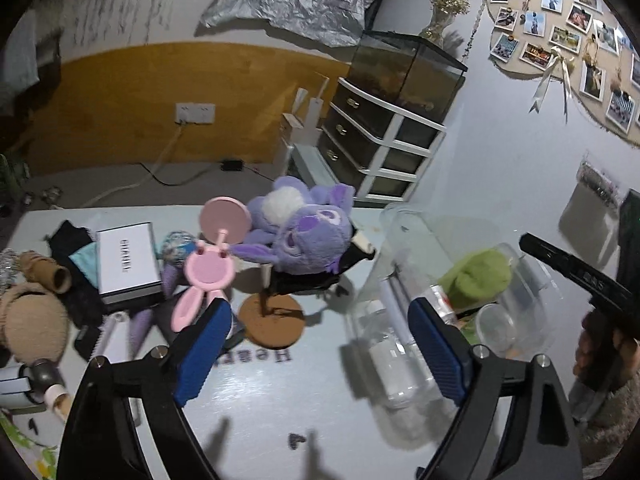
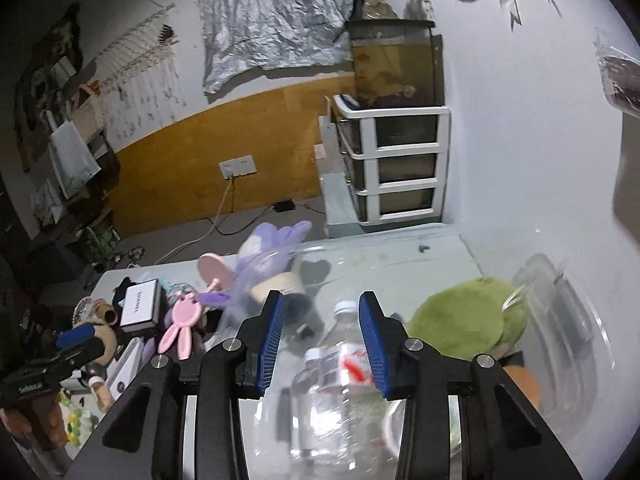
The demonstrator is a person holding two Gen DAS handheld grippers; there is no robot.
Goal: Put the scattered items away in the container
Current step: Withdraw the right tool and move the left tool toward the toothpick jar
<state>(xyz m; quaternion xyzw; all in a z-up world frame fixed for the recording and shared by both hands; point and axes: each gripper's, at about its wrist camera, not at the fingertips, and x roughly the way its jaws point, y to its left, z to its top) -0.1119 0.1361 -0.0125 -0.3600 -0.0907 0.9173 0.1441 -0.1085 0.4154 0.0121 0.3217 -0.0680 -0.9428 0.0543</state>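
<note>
Clutter is spread over the left half of the white bench (image 1: 256, 396), while a clear bin (image 1: 528, 292) stands at its right end. Inside the bin a green plush (image 1: 478, 276) is seen lying above a clear bottle (image 2: 340, 376), whose white cap points away from the right wrist camera. Near the bench's middle a purple plush (image 1: 304, 232) is slumped against a stand with a round brown base (image 1: 272, 326). To its left a white box (image 1: 126, 260) is laid flat, with a pink rabbit-eared mirror (image 1: 206, 276) propped between the two. A beige plush (image 1: 34, 320) is seen at the far left edge.

The left tool (image 1: 320, 344) is held above the bench beside the bin, its blue pads (image 1: 204, 354) spread wide with nothing between them. The right tool (image 2: 322, 346) is held over the bin, its pads (image 2: 272, 348) parted either side of the bottle; contact cannot be confirmed through the blur.
</note>
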